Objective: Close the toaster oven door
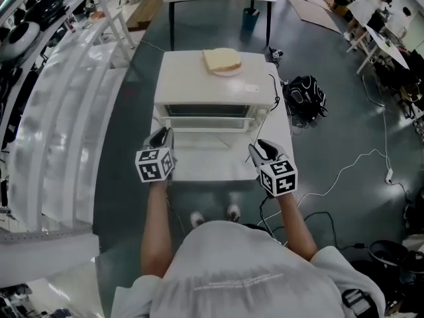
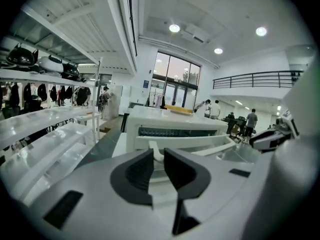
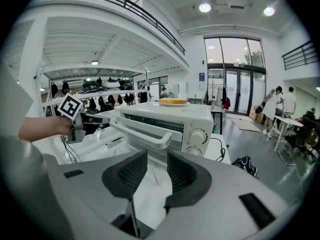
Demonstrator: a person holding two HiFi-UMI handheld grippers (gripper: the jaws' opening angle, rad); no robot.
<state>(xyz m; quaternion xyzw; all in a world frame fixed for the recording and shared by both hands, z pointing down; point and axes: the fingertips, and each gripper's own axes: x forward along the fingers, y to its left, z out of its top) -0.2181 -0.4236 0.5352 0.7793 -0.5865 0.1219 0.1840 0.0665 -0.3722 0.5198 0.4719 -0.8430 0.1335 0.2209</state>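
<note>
White oven: the toaster oven (image 1: 215, 85) stands mid-way along the white table (image 1: 218, 169), straight ahead of you, with a slice of bread on a plate (image 1: 222, 61) on its roof.
Door: the door (image 3: 131, 143) hangs part-way down, tilted out toward you and not yet shut.
Handle: the handle bar (image 3: 145, 132) runs along the door's free edge — that is the edge nearest you.
Long axis: it lies left to right across your front, crosswise to both sets of jaws.
Left gripper: your left gripper (image 1: 161, 138) has its fingers a narrow slit apart with nothing between them. It sits off the door's left end, near but not touching.
Right gripper: your right gripper (image 1: 264, 150) has its fingers a little wider, also empty. It sits off the door's right corner, likewise clear of it.
Nearer hand: neither by much — the left looks slightly closer.
Direction: from either set of tips the handle lies forward and inward, so the door likely needs a push up and away from you.
</note>
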